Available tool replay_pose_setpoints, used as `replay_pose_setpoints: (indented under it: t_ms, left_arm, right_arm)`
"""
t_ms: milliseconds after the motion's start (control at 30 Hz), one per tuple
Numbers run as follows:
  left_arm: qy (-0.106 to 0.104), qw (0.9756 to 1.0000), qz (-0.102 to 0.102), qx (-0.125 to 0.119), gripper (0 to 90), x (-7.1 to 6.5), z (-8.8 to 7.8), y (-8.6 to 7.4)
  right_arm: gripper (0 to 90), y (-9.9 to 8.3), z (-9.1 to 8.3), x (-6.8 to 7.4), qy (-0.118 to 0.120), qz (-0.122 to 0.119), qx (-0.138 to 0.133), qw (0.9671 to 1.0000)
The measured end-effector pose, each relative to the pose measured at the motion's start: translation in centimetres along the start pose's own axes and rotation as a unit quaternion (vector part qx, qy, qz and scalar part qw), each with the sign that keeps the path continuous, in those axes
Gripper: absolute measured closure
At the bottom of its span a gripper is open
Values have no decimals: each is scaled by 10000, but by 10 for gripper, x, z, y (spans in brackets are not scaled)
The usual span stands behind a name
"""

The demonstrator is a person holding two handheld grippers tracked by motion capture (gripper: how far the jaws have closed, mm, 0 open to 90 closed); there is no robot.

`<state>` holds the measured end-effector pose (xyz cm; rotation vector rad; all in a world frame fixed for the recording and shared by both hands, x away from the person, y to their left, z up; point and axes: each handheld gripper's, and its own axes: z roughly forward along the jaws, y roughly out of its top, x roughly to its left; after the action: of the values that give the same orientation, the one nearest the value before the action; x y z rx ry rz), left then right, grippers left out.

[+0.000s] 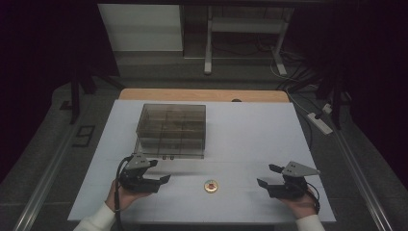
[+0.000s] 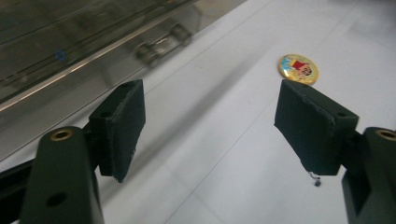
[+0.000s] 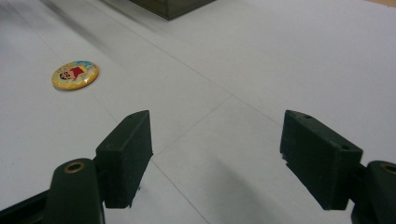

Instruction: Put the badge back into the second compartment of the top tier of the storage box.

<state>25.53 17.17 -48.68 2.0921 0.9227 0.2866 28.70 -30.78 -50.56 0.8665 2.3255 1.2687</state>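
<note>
Left gripper (image 1: 162,169): jaws wide apart, nothing between the pads (image 2: 122,125), held low over the near-left of the table (image 1: 250,130), pointing right toward the badge (image 1: 210,186). Tips well short of it.

Right gripper (image 1: 268,175): jaws likewise spread, empty, held over the near-right of the table, pointing left toward the badge. Also well short.

Badge: round, yellow rim, cartoon figure in red on the face. Lying flat on the white table, near edge, roughly midway between the two grippers, touching neither. Seen past the right-hand jaw in the left gripper view (image 2: 298,68); seen at far left in the right gripper view (image 3: 74,74), well off the jaw line.

Box (image 1: 172,129): clear, tinted, divided into compartments, lid closed as far as visible. Sitting behind the left gripper, toward table centre-left, well apart from the badge. Two small latches (image 1: 168,157) on its near face, blurred in the left gripper view (image 2: 161,45). Contents not readable.
</note>
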Motion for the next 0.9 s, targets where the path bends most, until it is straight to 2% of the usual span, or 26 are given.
replay_pose_setpoints:
  t_ms: [33, 167, 533, 700, 900]
  left_arm:
    - [-45, 9999, 73, 56, 248, -3, 5, 4]
    - [-81, 9998, 130, 135, 247, -7, 12, 10]
    - [-148, 9994, 137, 276, 240, -15, 24, 20]
    - [-257, 9987, 248, 352, 240, -19, 35, 30]
    - [-336, 9977, 362, 458, 238, -26, 43, 33]
  right_arm:
    - [246, 0, -1, 0, 4, -12, 7, 10000]
    - [246, -1, 0, 1, 21, -14, 28, 10000]
    - [245, 1, 1, 3, 69, -65, 22, 10000]
    - [244, 1, 2, 2, 77, -50, 11, 10000]
    - [242, 2, -3, 2, 12, -34, -47, 10000]
